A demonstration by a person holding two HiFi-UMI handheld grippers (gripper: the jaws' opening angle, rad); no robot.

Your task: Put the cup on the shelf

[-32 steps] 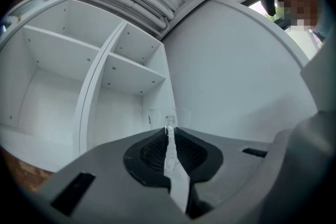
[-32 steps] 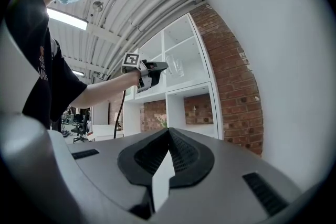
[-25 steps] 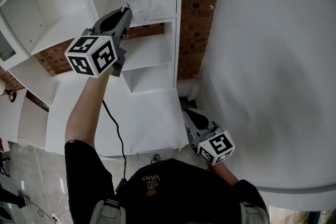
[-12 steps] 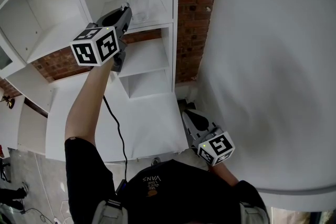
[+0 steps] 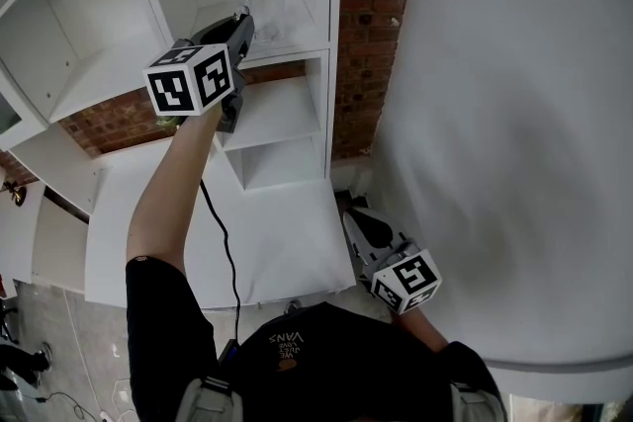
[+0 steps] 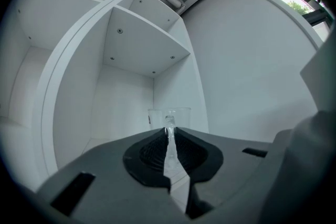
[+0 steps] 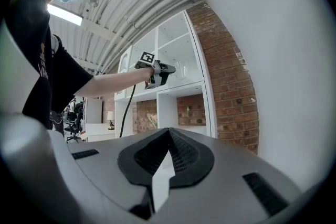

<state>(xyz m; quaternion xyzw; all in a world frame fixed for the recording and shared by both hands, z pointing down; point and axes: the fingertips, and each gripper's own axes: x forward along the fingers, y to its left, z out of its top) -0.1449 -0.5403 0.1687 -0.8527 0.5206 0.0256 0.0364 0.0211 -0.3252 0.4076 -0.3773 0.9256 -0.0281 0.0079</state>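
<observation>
A clear glass cup [image 5: 262,7] stands upright on a high board of the white shelf unit [image 5: 302,23], inside an upper compartment. My left gripper [image 5: 240,18] reaches up to it at arm's length. In the left gripper view the cup [image 6: 169,117] sits straight ahead and its thin glass handle is pinched between the tips of the left gripper [image 6: 169,131]. My right gripper [image 5: 354,212] hangs low beside the white wall, shut and empty, and it points toward the shelves in the right gripper view [image 7: 169,131].
The shelf unit has several open white compartments with a brick wall [image 5: 371,25] behind and beside them. A large white curved wall [image 5: 514,114] fills the right. A black cable [image 5: 223,252] hangs from the left gripper over a low white cabinet top [image 5: 267,232].
My left gripper has shifted slightly right and nearer the shelf compartment, with the cup still at its tips. The right gripper has stayed put.
</observation>
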